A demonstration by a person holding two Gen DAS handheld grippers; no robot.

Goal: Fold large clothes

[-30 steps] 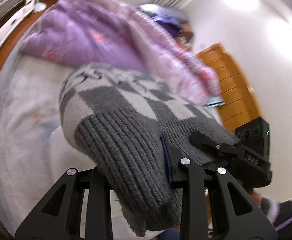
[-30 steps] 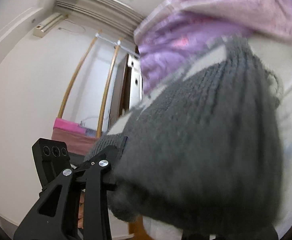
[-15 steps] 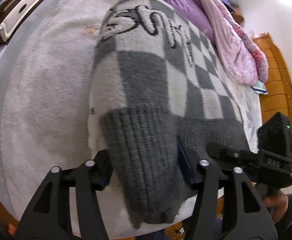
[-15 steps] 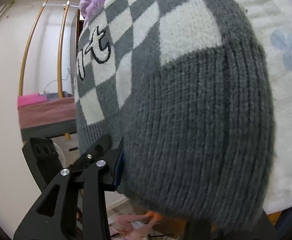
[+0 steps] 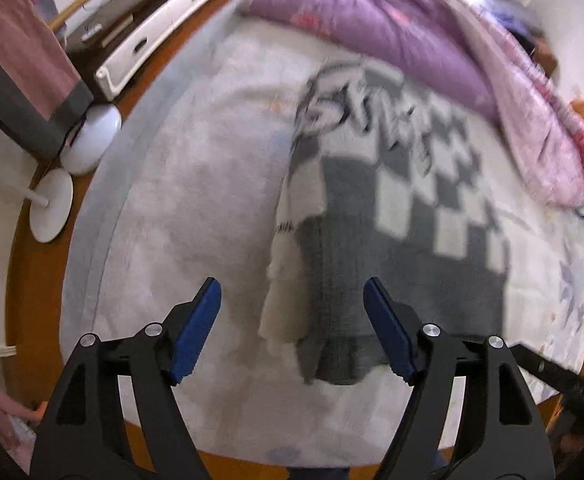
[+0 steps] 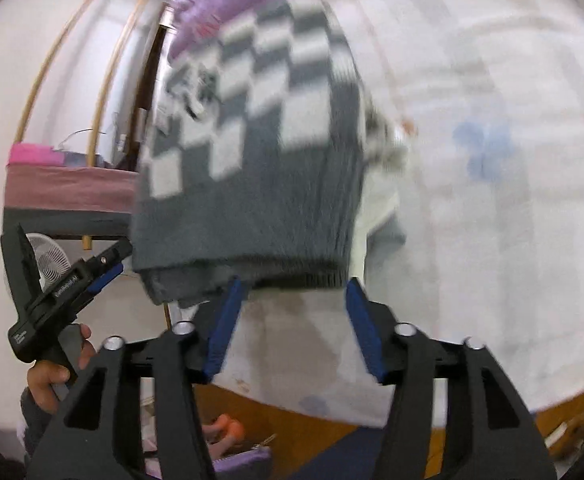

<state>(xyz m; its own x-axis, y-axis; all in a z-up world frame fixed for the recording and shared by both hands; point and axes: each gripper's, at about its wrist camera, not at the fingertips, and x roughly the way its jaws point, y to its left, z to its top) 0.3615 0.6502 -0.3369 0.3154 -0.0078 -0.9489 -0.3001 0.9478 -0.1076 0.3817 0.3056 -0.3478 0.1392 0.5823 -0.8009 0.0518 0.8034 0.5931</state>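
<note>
Both grippers have just let go of the checkered sweater point(image 5: 403, 216): a second ago each clamped its grey ribbed hem, and now the left gripper point(image 5: 292, 328) has its jaws spread wide, having just been opening, with nothing pressed between the blue pads. The right gripper point(image 6: 290, 320) has parted its jaws too and sits just short of the hem. The sweater now lies folded on the white bed cover point(image 5: 196, 208), below the purple quilt point(image 5: 391, 24). This fold looks laid; smoothing or another fold likely comes next.
</note>
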